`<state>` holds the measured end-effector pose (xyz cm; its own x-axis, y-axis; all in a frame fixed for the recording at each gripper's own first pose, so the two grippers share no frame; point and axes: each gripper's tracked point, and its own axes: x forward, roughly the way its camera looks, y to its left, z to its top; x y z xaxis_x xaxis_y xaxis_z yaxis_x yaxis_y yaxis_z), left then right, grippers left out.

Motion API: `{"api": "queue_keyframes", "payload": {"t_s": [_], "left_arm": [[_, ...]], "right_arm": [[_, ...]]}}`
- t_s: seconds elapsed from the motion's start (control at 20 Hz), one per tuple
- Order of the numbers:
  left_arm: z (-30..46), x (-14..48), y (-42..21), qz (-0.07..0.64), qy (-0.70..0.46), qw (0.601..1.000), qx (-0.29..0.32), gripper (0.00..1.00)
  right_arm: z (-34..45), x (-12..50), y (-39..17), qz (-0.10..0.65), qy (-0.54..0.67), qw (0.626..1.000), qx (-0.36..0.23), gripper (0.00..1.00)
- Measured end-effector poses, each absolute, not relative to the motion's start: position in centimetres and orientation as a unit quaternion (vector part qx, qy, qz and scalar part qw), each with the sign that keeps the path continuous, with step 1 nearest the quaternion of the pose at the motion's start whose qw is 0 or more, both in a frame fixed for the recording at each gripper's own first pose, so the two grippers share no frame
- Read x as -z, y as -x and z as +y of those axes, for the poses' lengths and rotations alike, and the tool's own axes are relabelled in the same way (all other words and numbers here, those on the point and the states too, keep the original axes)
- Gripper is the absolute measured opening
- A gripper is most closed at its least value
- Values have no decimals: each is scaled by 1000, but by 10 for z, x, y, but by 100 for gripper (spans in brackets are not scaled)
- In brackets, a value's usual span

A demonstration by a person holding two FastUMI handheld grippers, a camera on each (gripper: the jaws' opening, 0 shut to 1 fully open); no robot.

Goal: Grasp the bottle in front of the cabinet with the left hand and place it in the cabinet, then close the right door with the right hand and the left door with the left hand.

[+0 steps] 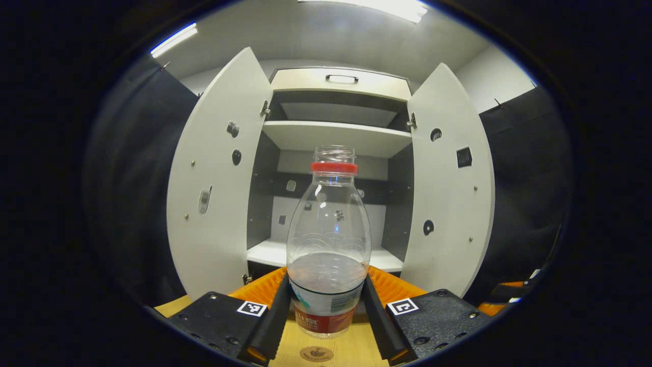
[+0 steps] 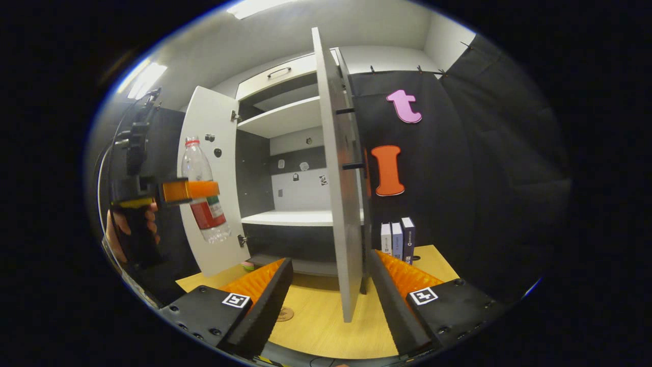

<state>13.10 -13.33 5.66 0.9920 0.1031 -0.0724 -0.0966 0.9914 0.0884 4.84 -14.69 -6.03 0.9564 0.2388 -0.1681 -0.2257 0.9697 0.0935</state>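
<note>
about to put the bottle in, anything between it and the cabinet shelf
Nothing visible does. The left gripper holds the bottle facing the cabinet, both doors stand wide open, and the lower shelf behind it looks bare.

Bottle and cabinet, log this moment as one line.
left hand-held gripper: shut on bottle, lifted | right hand-held gripper: open, at right door edge | left door: open | cabinet shelf: bare

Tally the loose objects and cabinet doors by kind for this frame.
Bottle: 1
Cabinet doors, both open: 2
Upright books beside the cabinet: 3
Total: 6
</note>
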Motion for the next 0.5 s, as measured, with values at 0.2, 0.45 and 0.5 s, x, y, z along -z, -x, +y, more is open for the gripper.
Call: {"api": "queue_keyframes", "payload": {"t_s": [0.2,0.45,0.5], "left_arm": [[-146,-98,-217,21,-21,1000,5,72],[-142,-88,-344,43,-10,998,52,72],[-139,-78,-367,50,-15,997,55,72]], "right_arm": [[-200,59,-60,77,-26,996,-23,98],[-249,58,-59,70,-12,992,99,97],[-254,59,-57,71,-17,990,122,98]]}}
